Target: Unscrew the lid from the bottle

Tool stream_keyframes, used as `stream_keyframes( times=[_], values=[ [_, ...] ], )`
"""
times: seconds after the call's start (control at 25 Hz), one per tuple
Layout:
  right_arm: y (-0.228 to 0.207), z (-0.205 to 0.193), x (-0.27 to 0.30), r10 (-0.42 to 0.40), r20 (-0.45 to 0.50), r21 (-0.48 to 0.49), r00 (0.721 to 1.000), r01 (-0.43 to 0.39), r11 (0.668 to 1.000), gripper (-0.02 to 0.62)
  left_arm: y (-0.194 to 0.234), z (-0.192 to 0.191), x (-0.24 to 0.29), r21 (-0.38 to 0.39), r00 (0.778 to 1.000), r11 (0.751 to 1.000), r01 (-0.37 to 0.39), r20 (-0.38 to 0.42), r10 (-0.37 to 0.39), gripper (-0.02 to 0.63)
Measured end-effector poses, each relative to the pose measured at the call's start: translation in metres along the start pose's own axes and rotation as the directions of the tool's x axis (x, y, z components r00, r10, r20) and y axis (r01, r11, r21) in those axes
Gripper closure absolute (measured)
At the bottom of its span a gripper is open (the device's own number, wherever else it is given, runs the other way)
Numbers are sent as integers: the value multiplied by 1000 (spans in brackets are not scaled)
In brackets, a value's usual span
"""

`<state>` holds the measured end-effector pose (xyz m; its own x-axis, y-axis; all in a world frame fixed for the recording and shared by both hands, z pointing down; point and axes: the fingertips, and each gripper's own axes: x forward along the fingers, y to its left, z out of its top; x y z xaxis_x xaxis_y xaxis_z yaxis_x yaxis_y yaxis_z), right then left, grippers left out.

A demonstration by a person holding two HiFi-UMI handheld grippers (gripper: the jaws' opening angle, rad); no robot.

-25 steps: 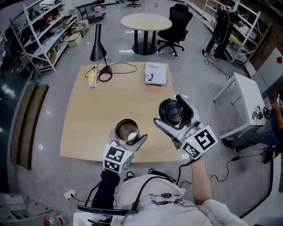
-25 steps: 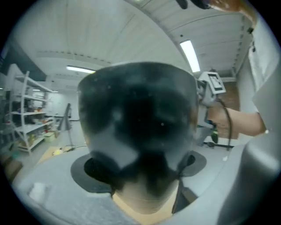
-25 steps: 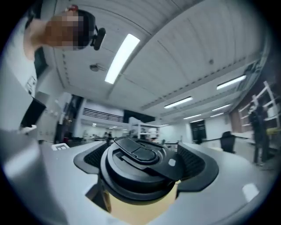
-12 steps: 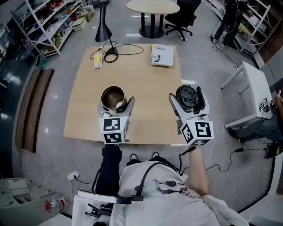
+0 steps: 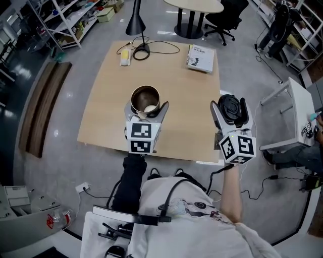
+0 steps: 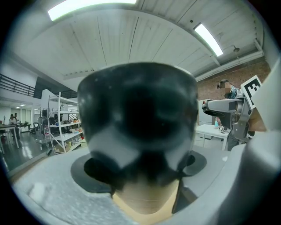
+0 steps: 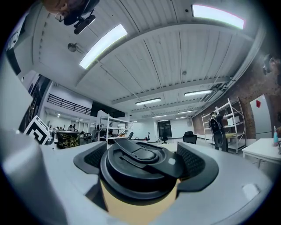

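Observation:
An open steel bottle (image 5: 145,99) stands upright over the wooden table (image 5: 108,80), and my left gripper (image 5: 146,108) is shut on its body from the near side. In the left gripper view the bottle (image 6: 138,127) is a dark blur filling the space between the jaws. Its black lid (image 5: 232,107) is off the bottle and held apart to the right, above the table's right edge. My right gripper (image 5: 231,112) is shut on it. In the right gripper view the lid (image 7: 139,169) sits top-up, squeezed between both ribbed pads (image 7: 195,162).
At the table's far side lie a book (image 5: 201,58), a black lamp (image 5: 137,20) with its looped cable, and a small pale object (image 5: 124,54). A white table (image 5: 292,116) stands to the right. Beyond are a round table (image 5: 194,5), chairs and shelving.
My right gripper has carried the lid to the right, away from the bottle, and turned it from tilted to level. The left gripper kept hold of the bottle.

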<state>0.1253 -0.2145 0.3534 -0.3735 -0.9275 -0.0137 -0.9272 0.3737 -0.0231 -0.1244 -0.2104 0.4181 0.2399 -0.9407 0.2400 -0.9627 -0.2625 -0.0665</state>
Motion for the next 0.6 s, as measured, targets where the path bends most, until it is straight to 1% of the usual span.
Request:
stream_keyframes(
  times=[0.2, 0.6],
  values=[
    [0, -2, 4, 9, 0, -2, 1000, -9, 1000, 92, -3, 2, 4, 33, 1000, 999, 4, -2, -4, 189],
    [2, -2, 8, 15, 9, -8, 1000, -14, 1000, 92, -2, 0, 9, 37, 1000, 999, 16, -4, -16, 189]
  ],
)
